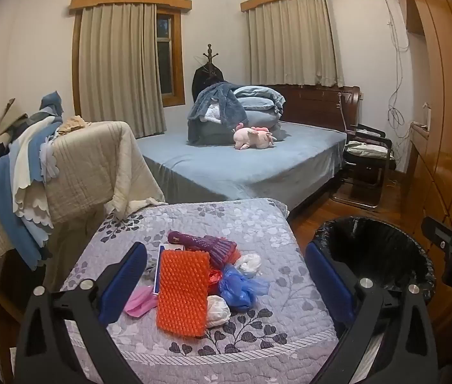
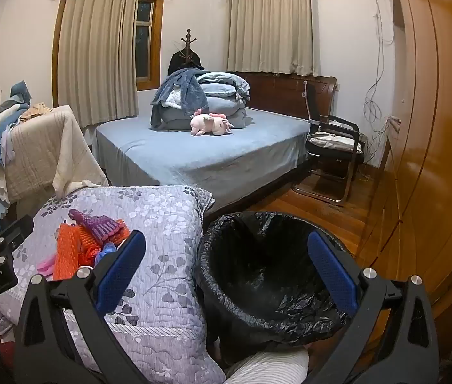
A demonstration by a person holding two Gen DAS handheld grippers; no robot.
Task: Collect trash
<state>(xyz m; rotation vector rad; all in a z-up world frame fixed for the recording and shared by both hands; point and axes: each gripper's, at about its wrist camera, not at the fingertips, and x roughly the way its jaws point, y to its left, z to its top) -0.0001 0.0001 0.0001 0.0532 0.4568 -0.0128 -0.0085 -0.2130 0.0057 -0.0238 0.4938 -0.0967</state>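
A: Entry, trash pile. On the grey quilted cover with the leaf print (image 1: 257, 224) lies a heap: an orange bumpy foam net sleeve (image 1: 182, 291), a purple foam net sleeve (image 1: 208, 244) behind it, a crumpled blue plastic bag (image 1: 241, 288), two wads of white tissue (image 1: 218, 310) beside and behind the bag, and a pink plastic scrap (image 1: 139, 302) at the heap's left edge.

B: Bin?

A: A round bin lined with a black plastic bag (image 2: 267, 272) stands on the wooden floor, just beside the cover's right edge. Nothing visible inside it but the liner.

B: Left gripper (image 1: 226, 275)?

A: Jaws at full spread, blue pads either side of the heap, touching none of it. Nothing held. It tilts downward over the cover.

B: Right gripper (image 2: 226, 268)?

A: Also spread wide and holding nothing; it hangs over the bin's near rim, tilted down. One pad sits before the cover, the other before the liner.

B: Background?

A: A bed with a blue sheet (image 1: 241, 160), and a pink plush toy (image 1: 253, 137) on it.
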